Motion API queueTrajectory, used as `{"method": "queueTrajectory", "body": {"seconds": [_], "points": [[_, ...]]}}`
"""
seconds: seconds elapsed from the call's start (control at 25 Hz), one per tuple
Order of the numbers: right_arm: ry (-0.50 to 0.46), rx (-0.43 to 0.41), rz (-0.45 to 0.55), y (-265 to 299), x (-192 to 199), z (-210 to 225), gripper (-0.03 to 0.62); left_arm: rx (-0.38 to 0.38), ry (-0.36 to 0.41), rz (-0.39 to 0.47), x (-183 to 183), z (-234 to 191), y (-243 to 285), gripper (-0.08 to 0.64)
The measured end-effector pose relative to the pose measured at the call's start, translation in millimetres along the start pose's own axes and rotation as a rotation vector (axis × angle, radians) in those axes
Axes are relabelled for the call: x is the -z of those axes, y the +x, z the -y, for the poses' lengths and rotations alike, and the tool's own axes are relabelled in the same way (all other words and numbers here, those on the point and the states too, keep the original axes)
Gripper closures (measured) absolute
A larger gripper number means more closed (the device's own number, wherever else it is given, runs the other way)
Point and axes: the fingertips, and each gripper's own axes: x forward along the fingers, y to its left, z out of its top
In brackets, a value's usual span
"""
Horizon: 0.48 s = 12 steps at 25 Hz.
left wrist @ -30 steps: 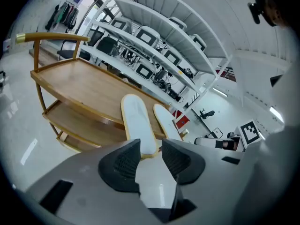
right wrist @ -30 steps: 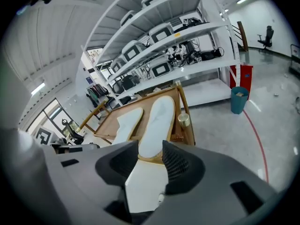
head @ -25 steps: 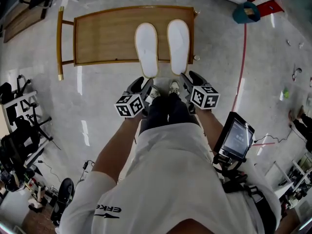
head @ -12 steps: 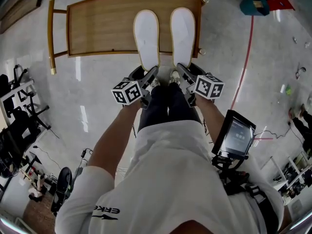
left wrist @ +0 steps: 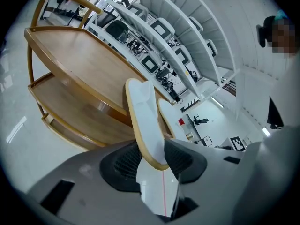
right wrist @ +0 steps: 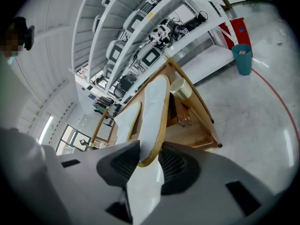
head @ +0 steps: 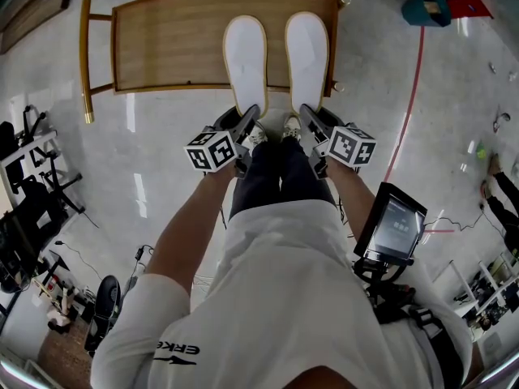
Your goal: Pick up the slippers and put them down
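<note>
**A:** Why take them by the heels?

**B:** The heels overhang the near edge of the two-tier wooden rack [head: 162, 47]. My left gripper [head: 250, 113] has just closed onto the left white, tan-rimmed slipper [head: 245, 59], and my right gripper [head: 306, 113] onto the right white, tan-rimmed slipper [head: 306, 51]. Both slippers lie flat on top.

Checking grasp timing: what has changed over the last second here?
Both tongs went forward over the slipper heels and have just been closing: the left tongs now grip the left slipper, the right tongs the right slipper. The slippers lie on the wooden shelf as before.
</note>
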Motion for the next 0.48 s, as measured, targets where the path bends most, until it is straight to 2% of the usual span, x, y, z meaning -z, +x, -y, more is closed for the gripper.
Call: {"method": "queueTrajectory", "body": {"seconds": [0.32, 0.48], "points": [[-0.033, 0.001, 0.039, -22, -16, -28, 0.555, 0.017, 0.035, 0.040, -20, 30, -18, 0.519], [-0.065, 0.010, 0.044, -23, -17, -30, 0.560, 0.022, 0.054, 0.053, -23, 32, -18, 0.526]]}}
